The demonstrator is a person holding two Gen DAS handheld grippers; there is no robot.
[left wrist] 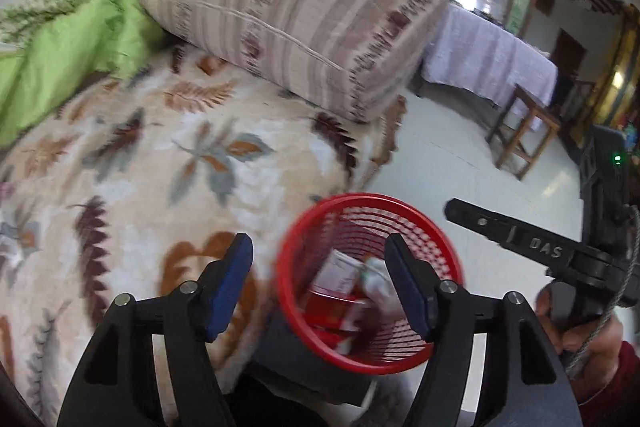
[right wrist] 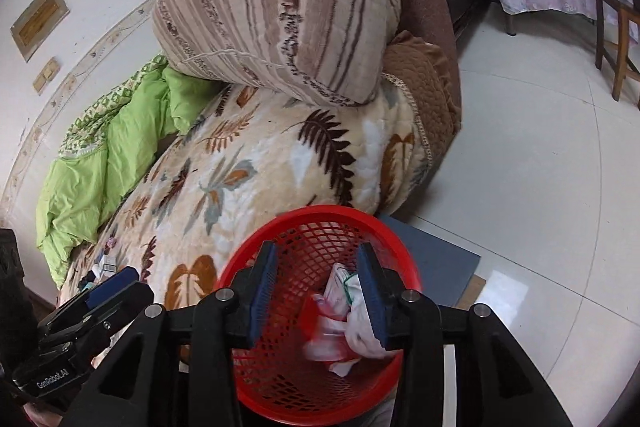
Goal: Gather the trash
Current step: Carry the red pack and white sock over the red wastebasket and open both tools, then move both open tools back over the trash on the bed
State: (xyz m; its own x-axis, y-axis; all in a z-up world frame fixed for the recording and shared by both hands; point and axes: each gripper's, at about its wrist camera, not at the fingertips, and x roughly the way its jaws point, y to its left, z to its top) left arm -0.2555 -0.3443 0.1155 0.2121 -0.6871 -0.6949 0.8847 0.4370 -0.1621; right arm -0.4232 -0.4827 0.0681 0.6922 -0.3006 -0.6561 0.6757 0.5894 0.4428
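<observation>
Trash (right wrist: pixel 348 311) in red basket (right wrist: pixel 256 267) just below right claw (right wrist: pixel 320 291), both claws spread, empty.

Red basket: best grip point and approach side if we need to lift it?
Grip the solid top rim of the red basket, coming from above with one finger inside and one outside. The basket stands upright with its mouth open and the rim exposed all round; the mesh wall is thin and tapers downward. Both hand-held grippers, left and right, are open.

Both wrist views close above the red basket (left wrist: pixel 368 283) (right wrist: pixel 320 311) (shared, with the leaf-print bed (left wrist: pixel 160 167) (right wrist: pixel 248 187)).
</observation>
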